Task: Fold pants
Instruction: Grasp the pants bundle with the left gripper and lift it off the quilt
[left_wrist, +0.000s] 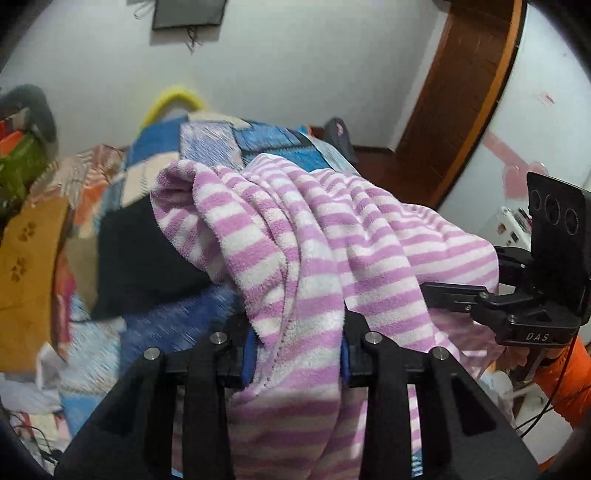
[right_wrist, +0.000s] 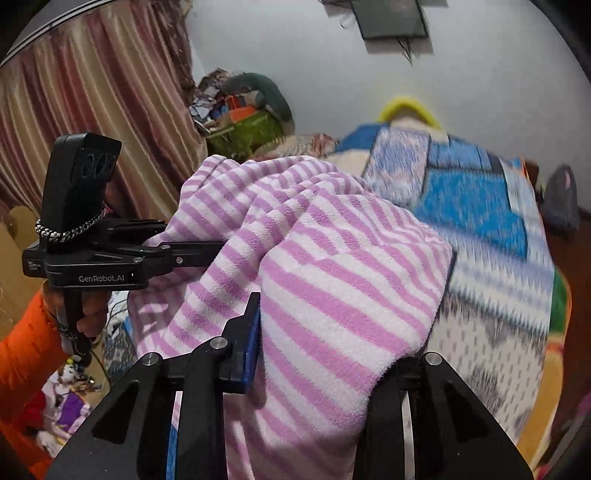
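Note:
The pants are fleece with pink and white stripes, lifted in a bunched drape above a patchwork blanket. My left gripper is shut on a thick fold of them, its blue pads pressed into the cloth on both sides. The right gripper shows at the right edge of that view, its fingers buried in the striped cloth. In the right wrist view the pants hang over my right gripper, shut on a fold; its right finger is hidden under fleece. The left gripper grips the cloth at the left.
A blue, white and orange patchwork blanket covers the bed under the pants. A black cloth lies on it at the left. A brown door stands at the right, curtains at the left. An orange sleeve holds the left gripper.

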